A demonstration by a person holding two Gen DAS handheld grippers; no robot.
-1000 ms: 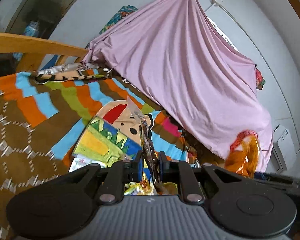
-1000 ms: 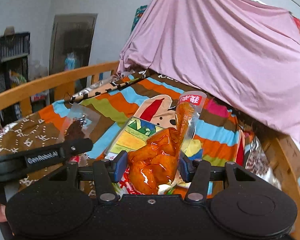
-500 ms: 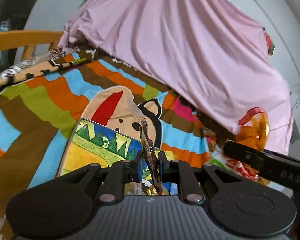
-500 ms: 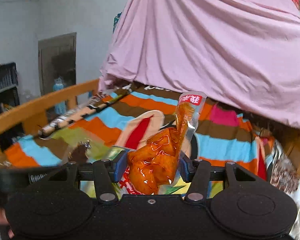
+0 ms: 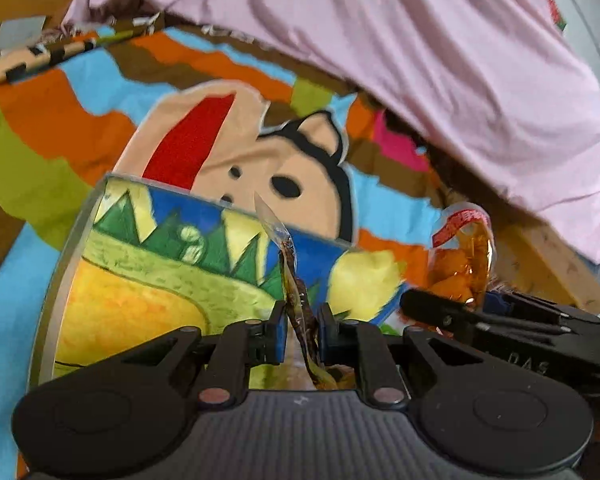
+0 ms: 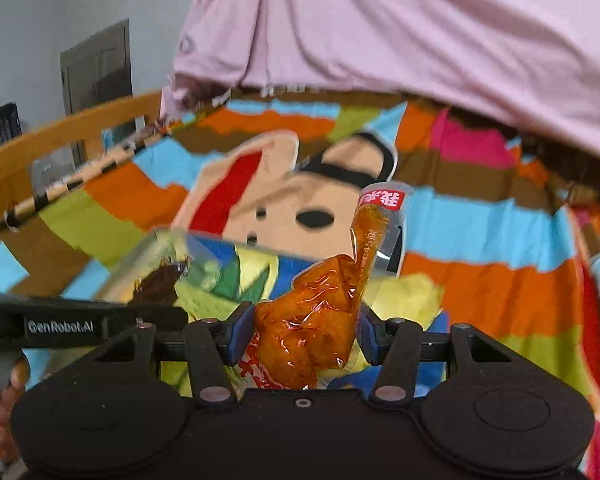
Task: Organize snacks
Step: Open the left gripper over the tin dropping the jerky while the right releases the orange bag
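Striped blanket (image 6: 480, 280), orange snack pouch (image 6: 312, 328) clamped in right gripper (image 6: 306, 334)

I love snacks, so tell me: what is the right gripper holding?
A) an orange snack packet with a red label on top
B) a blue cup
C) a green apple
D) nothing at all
A: in the right wrist view the right gripper has its jaws pressed on both sides of a see-through orange snack packet with a red label at its top end.
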